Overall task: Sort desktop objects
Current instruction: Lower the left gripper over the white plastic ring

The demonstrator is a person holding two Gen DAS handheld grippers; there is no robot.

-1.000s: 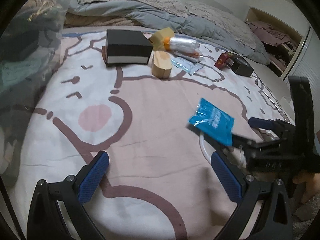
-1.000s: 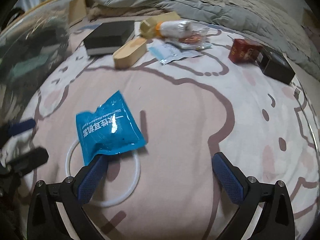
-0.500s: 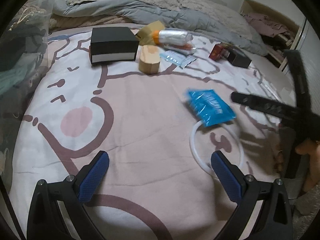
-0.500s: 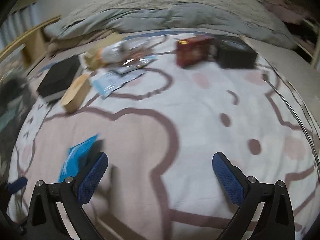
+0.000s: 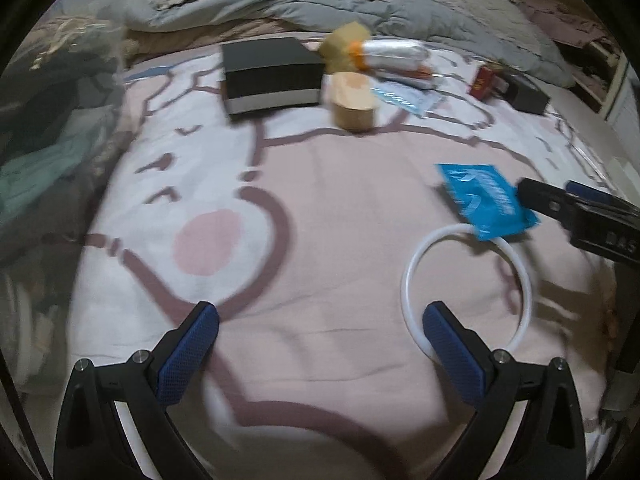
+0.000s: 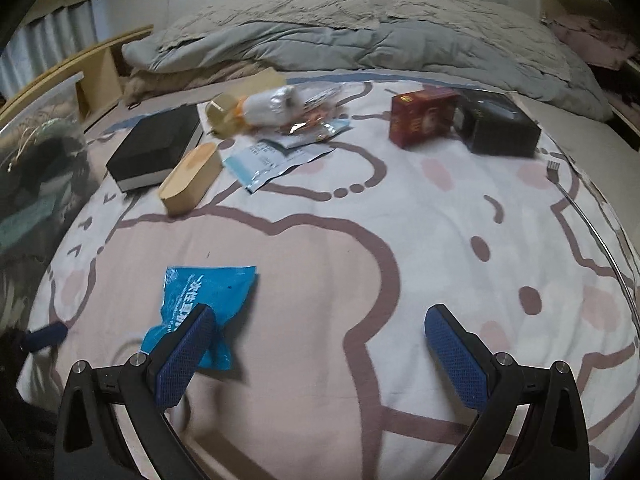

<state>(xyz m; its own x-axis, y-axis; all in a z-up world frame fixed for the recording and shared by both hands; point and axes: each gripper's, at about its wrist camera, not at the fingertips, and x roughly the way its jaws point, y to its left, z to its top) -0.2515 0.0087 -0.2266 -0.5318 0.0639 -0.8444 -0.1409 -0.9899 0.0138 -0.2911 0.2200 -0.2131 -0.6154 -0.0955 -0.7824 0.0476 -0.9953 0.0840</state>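
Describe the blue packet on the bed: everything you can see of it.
The blue packet is a flat, glossy plastic pouch with white printed characters and crinkled, sealed edges, apparently unopened. It lies on the pink patterned bedsheet, its near corner overlapping a white ring. The right gripper is open, one finger in front of the packet; whether they touch is unclear.

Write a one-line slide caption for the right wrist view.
Open right gripper over a cartoon-print bedsheet, a blue packet by its left finger, boxes and wrappers farther back.
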